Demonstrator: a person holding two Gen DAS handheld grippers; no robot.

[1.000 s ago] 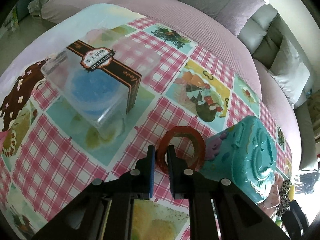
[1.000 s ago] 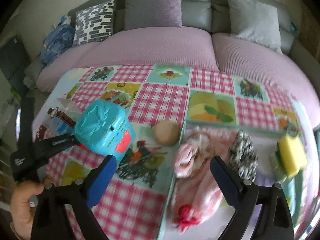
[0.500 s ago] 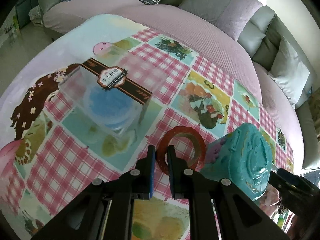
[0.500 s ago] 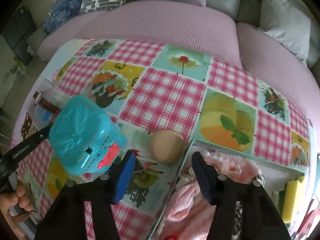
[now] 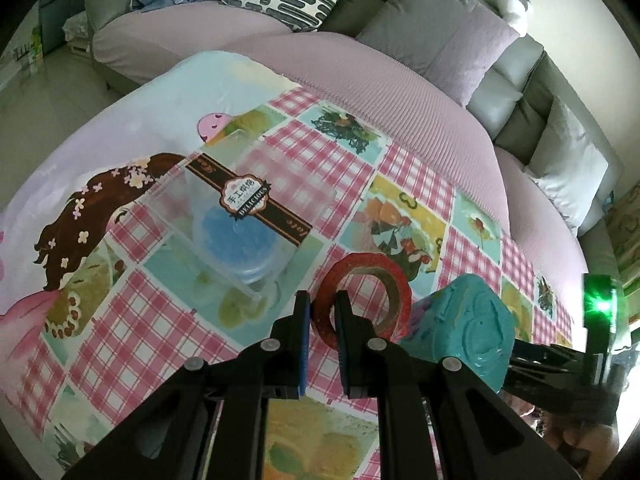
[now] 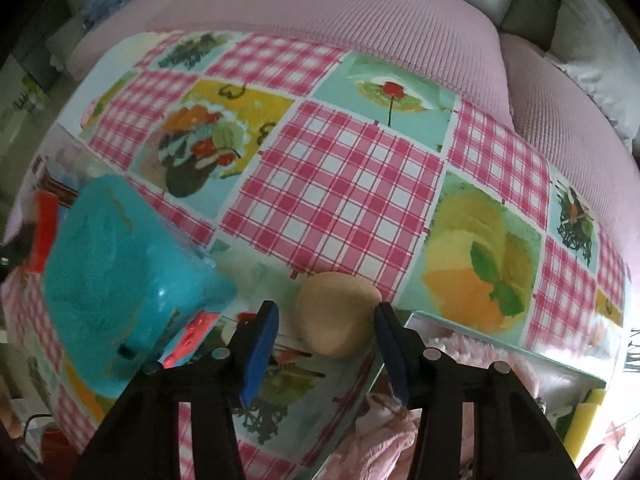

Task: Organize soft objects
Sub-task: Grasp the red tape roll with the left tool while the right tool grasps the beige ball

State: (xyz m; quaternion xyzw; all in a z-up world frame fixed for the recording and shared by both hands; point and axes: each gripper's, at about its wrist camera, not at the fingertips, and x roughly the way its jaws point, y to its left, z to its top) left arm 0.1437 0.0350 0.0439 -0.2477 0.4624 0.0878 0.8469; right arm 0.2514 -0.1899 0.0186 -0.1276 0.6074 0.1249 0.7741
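Closer now than a second ago, the right gripper [image 6: 326, 334] has dropped from high over the table to just above the tan ball [image 6: 335, 313], and its blue pads, which stood wide apart, have drawn in so they sit on either side of the ball with a sliver of room on each side; I cannot tell whether either pad touches it yet. The left gripper [image 5: 321, 326] has barely shifted: its fingers are clamped nearly together on the rim of the red tape roll [image 5: 362, 295], one finger inside the ring and one outside.

Parts of the scene are hard to read. The underside of the ball is hidden behind the right fingers. The teal toy [image 6: 120, 276] is blurred and partly cut off at the left in the right wrist view; in the left wrist view it [image 5: 460, 330] sits just behind the tape roll, touching or nearly so. The pink fluffy cloth [image 6: 472, 364] lies in the clear tray [image 6: 500, 344], mostly screened by the gripper. A yellow sponge [image 6: 586, 416] peeks in at the frame edge.

The ball lies on the checked tablecloth [image 6: 340, 184] just beside the tray's near corner. Beyond it the cloth runs open to the sofa [image 6: 320, 12]. The clear box [image 5: 236, 228] with something blue inside stands apart from the tape roll.
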